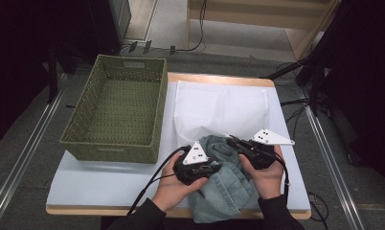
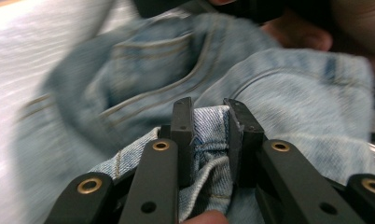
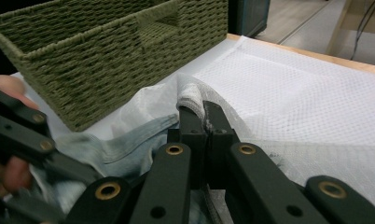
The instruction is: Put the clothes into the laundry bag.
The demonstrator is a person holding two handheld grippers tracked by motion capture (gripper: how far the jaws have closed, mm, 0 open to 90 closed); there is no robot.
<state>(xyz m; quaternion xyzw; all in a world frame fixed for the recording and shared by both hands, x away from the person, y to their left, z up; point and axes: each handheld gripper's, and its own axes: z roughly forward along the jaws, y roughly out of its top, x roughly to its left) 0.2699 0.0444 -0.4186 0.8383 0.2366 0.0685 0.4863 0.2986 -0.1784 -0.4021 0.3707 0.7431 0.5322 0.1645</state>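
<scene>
Jeans (image 1: 224, 184) lie beside the basket (image 1: 115, 111), half inside the bag (image 1: 219, 112); your left claw (image 2: 209, 112) pinches them, your right claw (image 3: 202, 116) pinches the bag's edge.

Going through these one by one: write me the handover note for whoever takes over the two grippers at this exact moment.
Left gripper: jaws on a fold of the denim garment, cloth bunched between the pads.
Right gripper: shut on the edge of the white mesh bag, pinching a bunched bit of its rim.
Where things are: the bag lies flat on the table, its near edge lifted over the denim; the denim sits at the near edge, mostly outside the bag. The green woven basket stands to the left, nothing in it.
Done: both grips taken.
Left, probably: feed the denim into the bag; the basket may come after.
</scene>
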